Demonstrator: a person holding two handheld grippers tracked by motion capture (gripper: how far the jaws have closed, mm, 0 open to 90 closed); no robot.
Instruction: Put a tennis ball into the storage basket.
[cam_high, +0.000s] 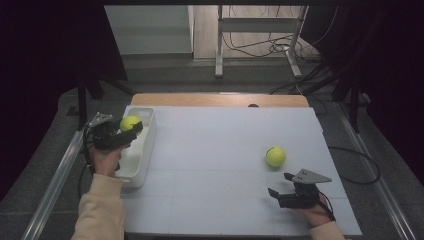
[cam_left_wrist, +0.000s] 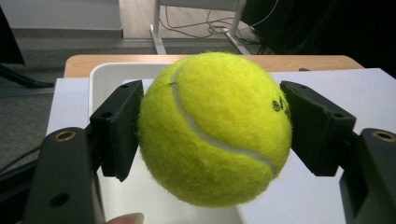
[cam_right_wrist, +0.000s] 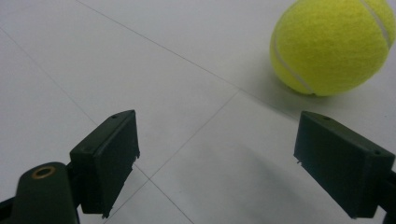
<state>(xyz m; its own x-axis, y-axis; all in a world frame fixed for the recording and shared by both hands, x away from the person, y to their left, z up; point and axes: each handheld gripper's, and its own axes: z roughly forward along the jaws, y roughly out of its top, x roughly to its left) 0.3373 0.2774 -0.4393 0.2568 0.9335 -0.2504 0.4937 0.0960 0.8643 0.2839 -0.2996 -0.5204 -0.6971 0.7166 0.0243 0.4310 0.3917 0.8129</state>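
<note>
My left gripper (cam_high: 129, 131) (cam_left_wrist: 212, 128) is shut on a yellow tennis ball (cam_high: 130, 123) (cam_left_wrist: 215, 126), held just above the white tray (cam_high: 144, 145) (cam_left_wrist: 100, 77) at the table's left edge. Both black pads press the ball's sides. A second yellow tennis ball (cam_high: 275, 156) (cam_right_wrist: 331, 44) lies on the white mat to the right of centre. My right gripper (cam_high: 281, 185) (cam_right_wrist: 231, 158) rests open near the front right, a short way in front of that ball, with nothing between its jaws.
The white mat (cam_high: 215, 165) covers most of the wooden table (cam_high: 220, 99). Beyond the table stand a metal frame's legs (cam_high: 219, 45) and loose cables (cam_high: 270, 47) on the floor. Metal rails (cam_high: 55, 180) run along both sides.
</note>
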